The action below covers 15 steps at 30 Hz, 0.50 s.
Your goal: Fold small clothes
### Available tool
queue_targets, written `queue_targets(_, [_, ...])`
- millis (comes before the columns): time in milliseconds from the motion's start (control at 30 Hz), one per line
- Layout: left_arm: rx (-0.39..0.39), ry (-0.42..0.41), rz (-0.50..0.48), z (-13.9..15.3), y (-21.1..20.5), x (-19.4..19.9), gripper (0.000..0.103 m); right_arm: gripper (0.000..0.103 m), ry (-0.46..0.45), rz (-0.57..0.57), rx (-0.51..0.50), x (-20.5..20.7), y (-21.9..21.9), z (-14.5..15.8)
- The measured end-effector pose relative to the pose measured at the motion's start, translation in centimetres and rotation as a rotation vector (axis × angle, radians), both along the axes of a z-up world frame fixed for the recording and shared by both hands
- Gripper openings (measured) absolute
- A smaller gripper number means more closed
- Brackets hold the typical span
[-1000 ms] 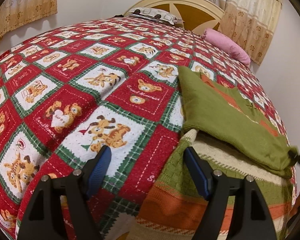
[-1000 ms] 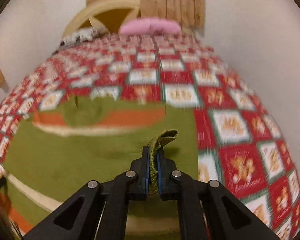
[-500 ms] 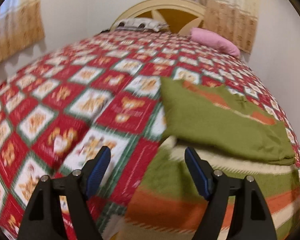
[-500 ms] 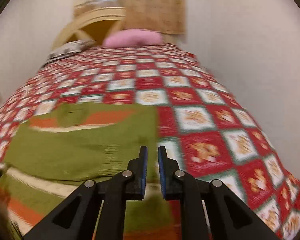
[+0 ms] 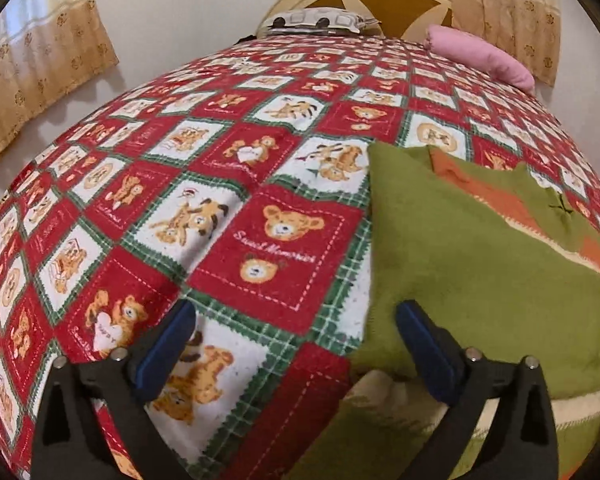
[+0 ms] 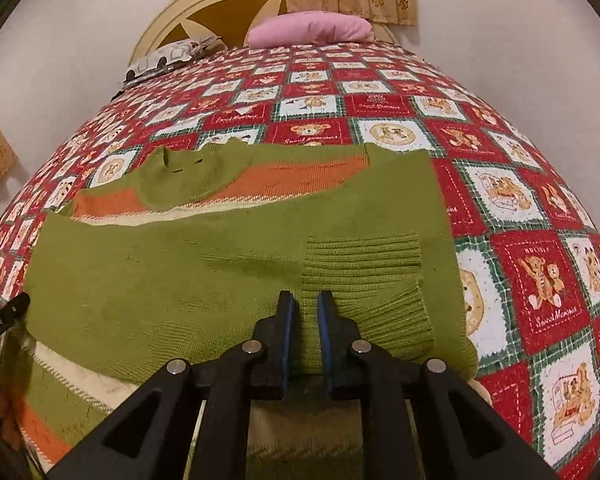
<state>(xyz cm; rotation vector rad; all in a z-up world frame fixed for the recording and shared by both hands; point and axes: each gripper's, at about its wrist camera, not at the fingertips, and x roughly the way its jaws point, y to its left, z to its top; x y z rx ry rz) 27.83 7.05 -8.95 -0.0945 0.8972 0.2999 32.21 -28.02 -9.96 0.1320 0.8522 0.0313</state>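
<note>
Lying crosswise on the bed (image 6: 540, 184), green sweater (image 6: 180, 280): ribbed cuff directly under right tool (image 6: 304, 300), slightly parted, empty; left tool (image 5: 296, 320) wide, empty, at its left edge.

Olive-green knit sweater (image 6: 228, 280) w/ orange & cream stripes, lying flat on bed, folded over on itself, ribbed cuff (image 6: 364, 264) of sleeve laid across top, near its right edge
</note>
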Motion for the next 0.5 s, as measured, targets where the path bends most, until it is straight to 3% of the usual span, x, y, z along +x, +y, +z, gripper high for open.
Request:
queue_targets(167, [0.018, -0.015, -0.071, 1.3, -0.2, -1.1, 0.100, 0.016, 0.036, 0.011, 0.009, -0.2, -0.7, 0.6])
queue_targets(233, [0.046, -0.064, -0.130, 2.5, 0.0, -3.0, 0.099, 0.019, -0.014, 0.014, 0.054, -2.7, -1.5, 2.5])
queue_targets(300, [0.048, -0.111, -0.227, 3.6, 0.7, -5.8, 0.099, 0.035, -0.082, 0.027, 0.079, -5.9, -2.2, 4.5])
queue_targets(333, [0.036, -0.123, -0.270, 3.8, 1.1, -6.9, 0.099, 0.049, -0.107, 0.023, 0.072, -7.4, -2.5, 5.3])
queue_targets(367, [0.028, -0.132, -0.306, 4.1, 1.4, -8.0, 0.099, 0.054, -0.135, 0.018, 0.064, -9.3, -3.0, 6.0])
queue_targets(500, [0.030, -0.137, -0.420, 4.0, 3.0, -13.1, 0.099, 0.054, -0.176, 0.024, 0.027, -15.4, -4.4, 7.4])
